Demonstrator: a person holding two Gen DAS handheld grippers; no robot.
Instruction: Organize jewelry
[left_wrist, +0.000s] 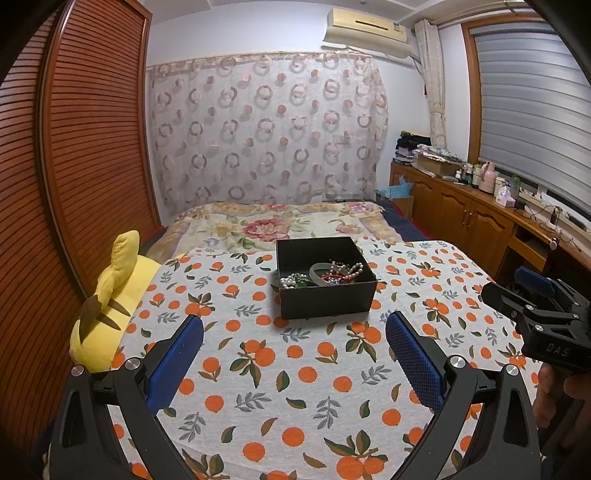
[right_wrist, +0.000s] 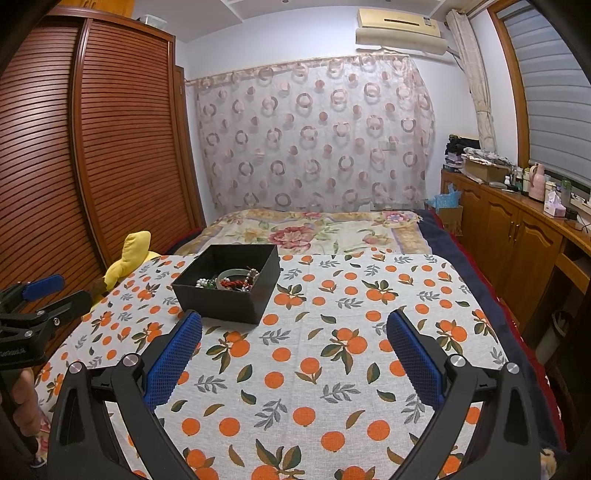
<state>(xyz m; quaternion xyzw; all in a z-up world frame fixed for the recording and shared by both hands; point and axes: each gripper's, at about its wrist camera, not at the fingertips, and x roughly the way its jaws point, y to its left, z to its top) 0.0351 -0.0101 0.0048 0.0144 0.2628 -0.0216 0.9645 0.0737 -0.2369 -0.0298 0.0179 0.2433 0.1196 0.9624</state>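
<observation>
A black box (left_wrist: 325, 280) sits open on the table (left_wrist: 295, 387), which is covered with an orange-fruit cloth, toward its far edge. Inside lies the jewelry (left_wrist: 325, 276): a pale bangle, pearl strands, red and green beads, heaped together at the near side of the box. The left tongs (left_wrist: 294, 360) hover above the cloth with jaws spread wide and empty, the box straight ahead between them. The right tongs (right_wrist: 294, 360) are likewise spread apart and hold nothing; the box lies ahead to their left. A yellow plush toy (left_wrist: 107, 302) leans at the table's left edge. Beyond the table lies a floral bed (left_wrist: 280, 221), with a wooden cabinet (left_wrist: 461, 214) to the right. Nothing lies between the tongs and the box.
</observation>
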